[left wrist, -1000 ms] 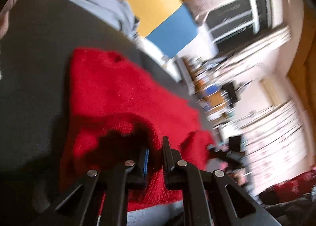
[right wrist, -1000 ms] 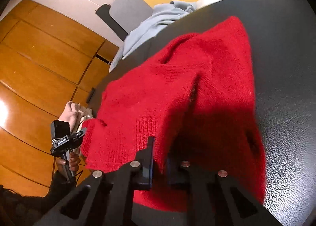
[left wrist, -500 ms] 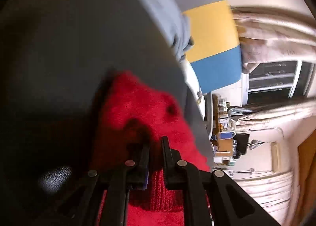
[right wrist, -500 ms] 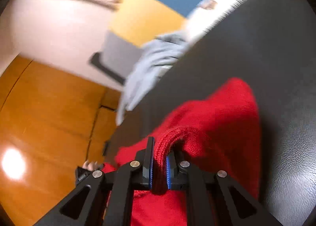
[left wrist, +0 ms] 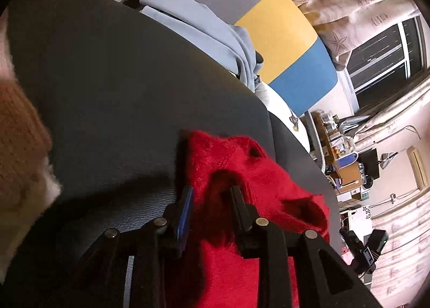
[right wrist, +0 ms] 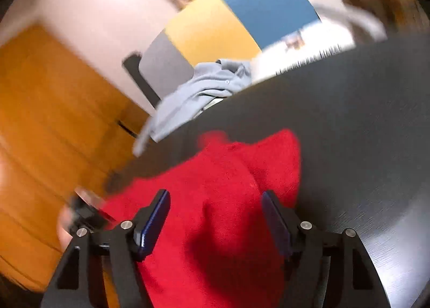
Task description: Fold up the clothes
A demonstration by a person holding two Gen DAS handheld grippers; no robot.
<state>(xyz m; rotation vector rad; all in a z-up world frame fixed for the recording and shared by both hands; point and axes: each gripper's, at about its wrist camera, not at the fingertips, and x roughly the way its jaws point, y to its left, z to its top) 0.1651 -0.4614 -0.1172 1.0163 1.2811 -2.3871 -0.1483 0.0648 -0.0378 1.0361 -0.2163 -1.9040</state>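
Observation:
A red knit sweater (left wrist: 242, 173) lies folded over on the dark leather tabletop (left wrist: 107, 92). My left gripper (left wrist: 211, 192) has its jaws partly apart with a fold of the sweater between them, no longer pinched tight. In the right wrist view the sweater (right wrist: 220, 195) lies under my right gripper (right wrist: 215, 197), whose jaws stand wide open just above the cloth. The near part of the sweater is hidden behind the fingers.
A light blue garment (left wrist: 209, 28) hangs over a grey, yellow and blue chair (left wrist: 282, 39) beyond the table; it also shows in the right wrist view (right wrist: 204, 92). A tan knit item (left wrist: 18, 130) sits at the left edge. Wooden cabinets (right wrist: 53, 119) stand left.
Both grippers carried the sweater's edge forward across the garment, folding it over. Both have now opened, the right one wide, and let go of the cloth.

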